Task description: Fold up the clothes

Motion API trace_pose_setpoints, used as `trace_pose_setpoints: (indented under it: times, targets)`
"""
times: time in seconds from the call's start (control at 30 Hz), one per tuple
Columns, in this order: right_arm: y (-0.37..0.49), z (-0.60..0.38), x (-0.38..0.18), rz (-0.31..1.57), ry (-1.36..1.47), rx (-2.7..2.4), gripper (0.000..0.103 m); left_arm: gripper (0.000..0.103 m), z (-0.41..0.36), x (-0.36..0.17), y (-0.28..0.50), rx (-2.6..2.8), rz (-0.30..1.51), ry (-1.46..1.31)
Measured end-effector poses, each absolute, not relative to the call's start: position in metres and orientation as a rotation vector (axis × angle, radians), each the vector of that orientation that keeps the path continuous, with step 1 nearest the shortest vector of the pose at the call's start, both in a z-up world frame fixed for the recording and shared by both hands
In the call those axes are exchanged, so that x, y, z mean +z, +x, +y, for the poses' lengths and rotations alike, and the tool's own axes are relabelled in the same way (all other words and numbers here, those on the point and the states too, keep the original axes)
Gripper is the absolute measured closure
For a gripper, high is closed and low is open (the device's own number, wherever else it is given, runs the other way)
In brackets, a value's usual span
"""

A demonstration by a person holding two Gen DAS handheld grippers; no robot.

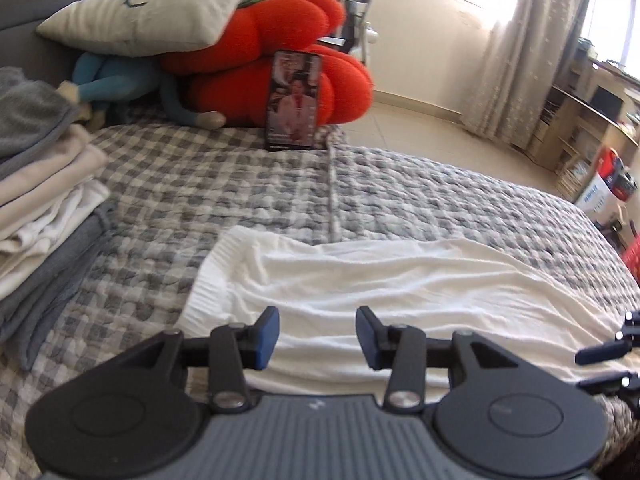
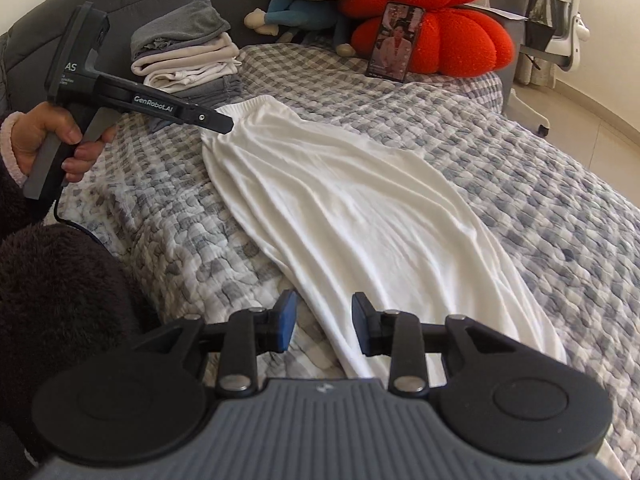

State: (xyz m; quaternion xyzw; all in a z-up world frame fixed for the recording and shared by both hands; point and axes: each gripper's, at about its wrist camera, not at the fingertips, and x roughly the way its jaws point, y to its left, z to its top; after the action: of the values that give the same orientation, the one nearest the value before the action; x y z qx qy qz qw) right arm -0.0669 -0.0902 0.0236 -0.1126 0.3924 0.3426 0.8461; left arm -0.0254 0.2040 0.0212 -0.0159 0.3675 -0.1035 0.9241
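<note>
done: folded stack point(image 2: 188, 56) at 10 o'clock | left: white garment point(image 2: 340, 200) unfolded | left gripper point(image 1: 318, 334), right gripper point(image 2: 324, 322): jaws part-open, empty

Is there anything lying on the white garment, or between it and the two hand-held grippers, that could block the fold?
Nothing visible. The white garment lies bare on the checked quilt. Both the left hand-held gripper and right hand-held gripper hang open above it. The folded pile and phone sit apart.

garment point(image 2: 340, 200) on bed point(image 2: 560, 208) | clothes stack point(image 2: 188, 60) left-behind | phone point(image 2: 394, 42) against cushion point(image 2: 460, 32)
</note>
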Motion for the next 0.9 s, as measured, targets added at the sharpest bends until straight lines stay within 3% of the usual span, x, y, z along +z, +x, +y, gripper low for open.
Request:
trace_pose_setpoints:
  times: [0.9]
  targets:
    - [-0.106,-0.324,0.027,0.861,-0.092,0.106,0.069,0.055,-0.009,0.021,0.029,-0.868,0.737,0.332]
